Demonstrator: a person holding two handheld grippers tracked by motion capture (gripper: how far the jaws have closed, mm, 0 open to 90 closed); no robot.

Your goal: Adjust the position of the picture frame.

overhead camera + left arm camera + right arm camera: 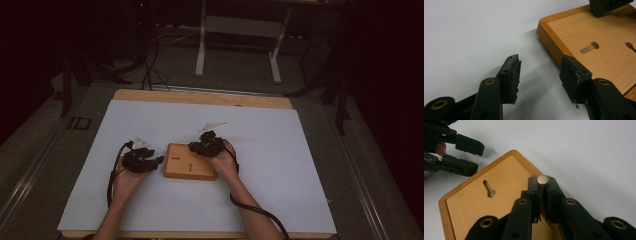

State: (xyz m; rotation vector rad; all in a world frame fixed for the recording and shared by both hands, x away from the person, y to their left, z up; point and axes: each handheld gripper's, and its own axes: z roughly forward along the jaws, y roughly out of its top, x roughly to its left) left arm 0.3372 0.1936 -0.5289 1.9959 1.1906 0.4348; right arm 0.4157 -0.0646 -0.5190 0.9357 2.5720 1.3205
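A flat wooden board (190, 161) lies on the white sheet of the table (280, 150), a bit toward the near edge and about midway between the left and right edges. Its long side runs from left to right across the table. Two keyhole slots are cut into its top; in the right gripper view one slot (488, 189) has its round end toward the camera and its thin end pointing away, toward the board's far edge. The right tool (541, 195) hangs over the right part of the board, and its jaws are pinched tight on a small brass pin (542, 179). The pin stands up between the jaws, with its round flat head on top, so its long way runs up and down. The left tool (540, 75) sits low over the white sheet just beside the board's left edge. Its jaws are spread wide with nothing between them, and one jaw reaches to the board's edge.
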